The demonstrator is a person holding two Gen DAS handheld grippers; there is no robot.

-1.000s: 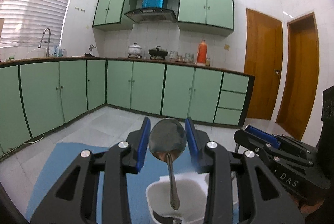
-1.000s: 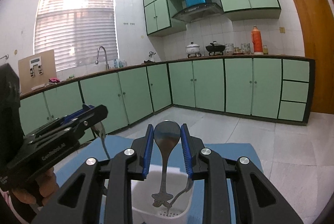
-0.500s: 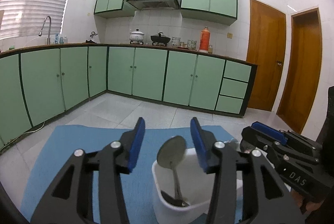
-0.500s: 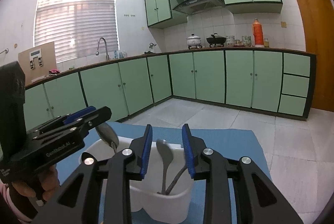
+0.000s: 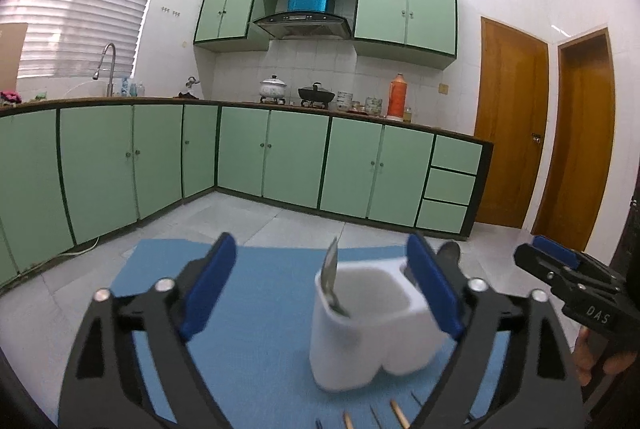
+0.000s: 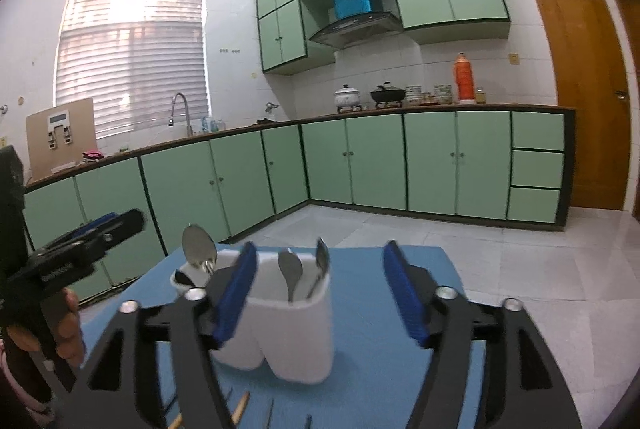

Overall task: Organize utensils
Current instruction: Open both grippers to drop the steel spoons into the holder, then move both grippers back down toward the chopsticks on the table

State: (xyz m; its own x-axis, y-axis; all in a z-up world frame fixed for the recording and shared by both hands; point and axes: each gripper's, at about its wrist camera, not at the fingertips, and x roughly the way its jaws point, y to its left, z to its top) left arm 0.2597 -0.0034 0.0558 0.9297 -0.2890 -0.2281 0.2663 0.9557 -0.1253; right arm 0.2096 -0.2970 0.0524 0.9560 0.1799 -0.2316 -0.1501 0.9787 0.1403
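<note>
On the blue mat point(image 5: 256, 329), the white holder point(image 6: 292, 325) stands upright with 3 spoons point(image 6: 291, 275) inside, handles down. Both grippers are opening with nothing held: the left gripper point(image 5: 320, 293) frames the holder's left part, the right gripper point(image 6: 316, 293) its right part. Remaining utensils, likely chopsticks point(image 6: 240, 405), lie flat at the mat's near edge, below and short of both sets of fingers, long axes pointing away. Either hand seems equally near; open mat lies right of the holder.
</note>
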